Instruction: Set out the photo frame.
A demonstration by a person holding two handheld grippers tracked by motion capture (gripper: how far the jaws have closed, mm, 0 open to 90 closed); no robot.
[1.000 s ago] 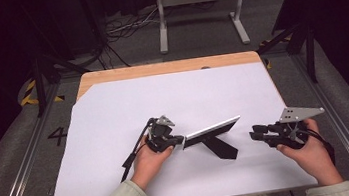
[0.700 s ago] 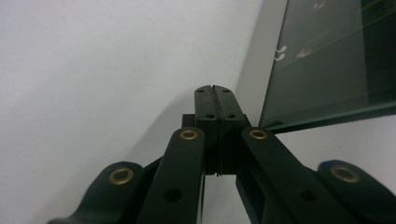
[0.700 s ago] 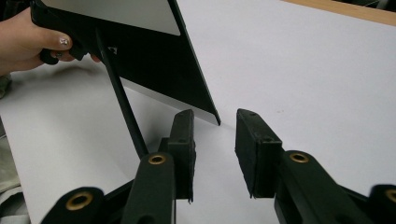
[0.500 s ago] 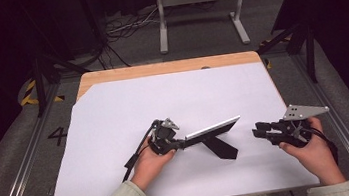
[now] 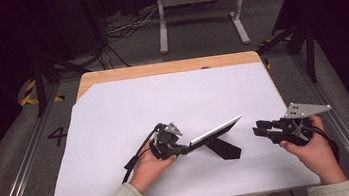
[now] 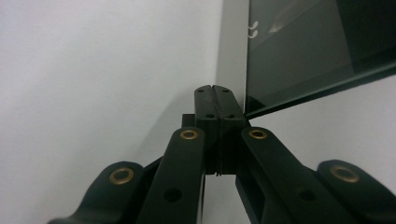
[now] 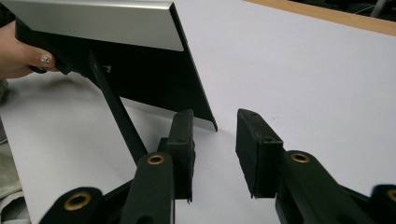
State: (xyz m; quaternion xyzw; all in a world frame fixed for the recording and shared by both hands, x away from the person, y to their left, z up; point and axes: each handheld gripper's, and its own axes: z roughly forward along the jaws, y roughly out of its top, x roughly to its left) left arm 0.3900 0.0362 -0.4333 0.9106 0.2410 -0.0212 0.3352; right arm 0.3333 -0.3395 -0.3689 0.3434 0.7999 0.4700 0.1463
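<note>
A: Your left gripper (image 5: 181, 149) has its fingers (image 6: 217, 105) pressed flat together at the near-left corner of the photo frame (image 5: 215, 130). I can't tell whether that corner is pinched or only touched.

B: Frame position?

A: Mid-desk (image 5: 114, 115), on the white sheet, tilted up on its black back stand (image 5: 223, 148).

B: Right side?

A: Your right gripper (image 5: 260, 132) has its fingers (image 7: 184, 140) apart, nothing between them, hovering just beside the frame's other end.

B: View differences?

A: The right gripper view gives the frame's dark back and silver edge; the left gripper view gives the glossy glass face. No containers on the desk.
</note>
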